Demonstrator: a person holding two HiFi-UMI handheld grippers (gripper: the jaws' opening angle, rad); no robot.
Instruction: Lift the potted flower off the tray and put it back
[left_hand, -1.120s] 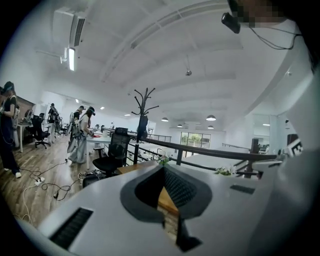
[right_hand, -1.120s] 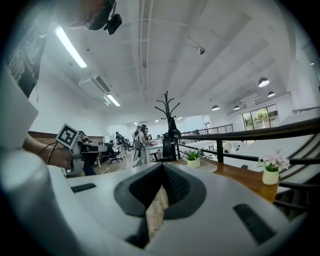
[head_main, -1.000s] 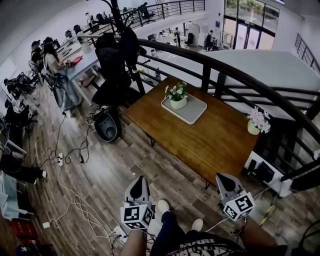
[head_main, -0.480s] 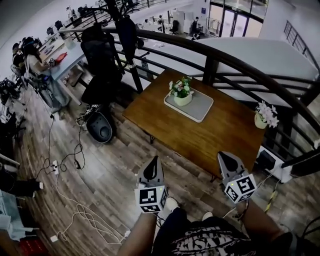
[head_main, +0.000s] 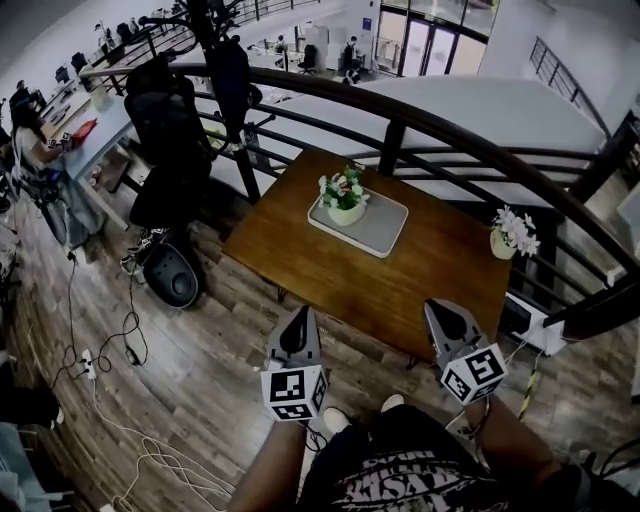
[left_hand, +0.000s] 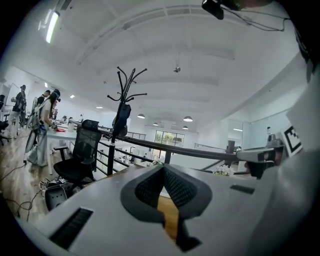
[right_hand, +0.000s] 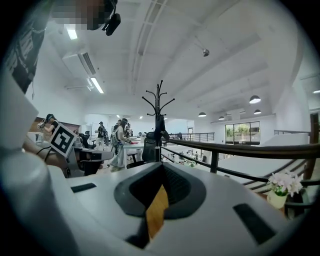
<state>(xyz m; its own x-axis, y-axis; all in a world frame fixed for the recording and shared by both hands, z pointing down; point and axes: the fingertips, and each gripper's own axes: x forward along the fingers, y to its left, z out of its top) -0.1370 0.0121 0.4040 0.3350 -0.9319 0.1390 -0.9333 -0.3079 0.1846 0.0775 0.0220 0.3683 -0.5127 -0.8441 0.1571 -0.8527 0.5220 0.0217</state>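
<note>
Wooden floor runs under this open office, with a chair at the far left. Next comes the left tool, closed on nothing and held over the floor, just short of the near edge of the desk. On the desk's far half lies the tray, and the potted flower stands upright on the tray's left end, untouched. The right tool shows over the desk's near edge, its jaws likewise together and empty. A second flower sits by the desk's right edge, off the tray, in front of the railing. The step in hand looks like the approach, so the whole lift is not yet done. To do it well, I would open the jaws before they reach the pot and close on the pot's wall below the blooms, not on the stems. Then raise it straight up until it clears the tray, and set it down flat in the same place. Only the head view shows pot and tray together. The left gripper view gives instead a coat stand and just a strip of desk through its jaws. The right gripper view catches the second flower at its right side and the left tool's marker cube, but I cannot make out the tray there.
</note>
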